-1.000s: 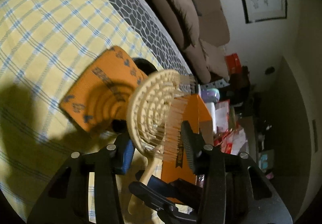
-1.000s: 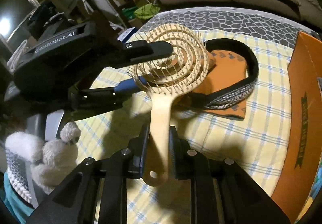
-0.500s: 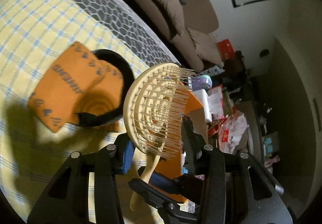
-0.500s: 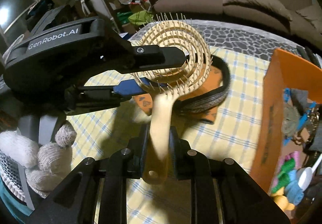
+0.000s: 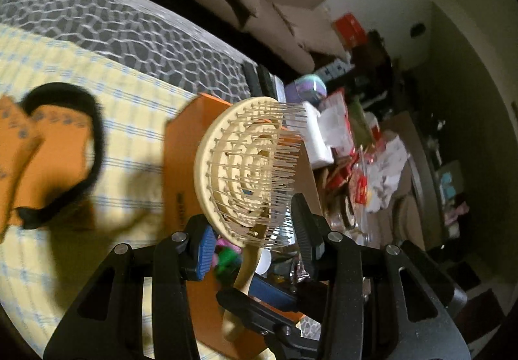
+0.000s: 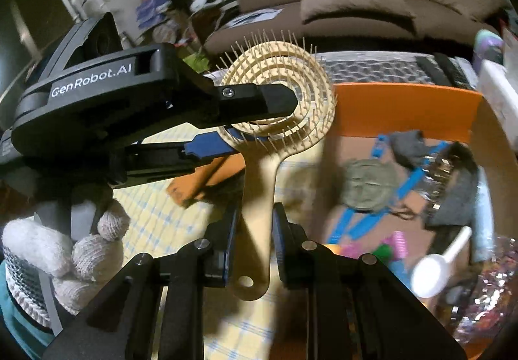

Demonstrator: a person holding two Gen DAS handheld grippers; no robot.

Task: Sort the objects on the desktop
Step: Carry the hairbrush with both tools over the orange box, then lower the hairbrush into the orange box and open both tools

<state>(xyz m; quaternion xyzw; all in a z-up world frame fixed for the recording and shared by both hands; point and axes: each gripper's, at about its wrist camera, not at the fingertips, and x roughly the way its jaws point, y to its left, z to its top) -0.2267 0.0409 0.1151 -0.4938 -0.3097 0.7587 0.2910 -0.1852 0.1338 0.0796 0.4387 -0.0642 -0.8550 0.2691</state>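
Left wrist: left tongs point(image 5: 249, 232) pinch brush point(image 5: 246, 169) head, above box point(image 5: 181, 146) edge; headband point(image 5: 81, 146) and blurred orange pouch point(image 5: 42, 152) on checked counter point(image 5: 129, 94).
Right wrist: right tongs point(image 6: 254, 230) pinch the brush handle; box point(image 6: 404, 107) holds scoop point(image 6: 433, 272), blue strap point(image 6: 404, 185), possibly a grey cloth point(image 6: 369, 188).

Hairbrush point(image 6: 278, 107) above box point(image 6: 404, 110)
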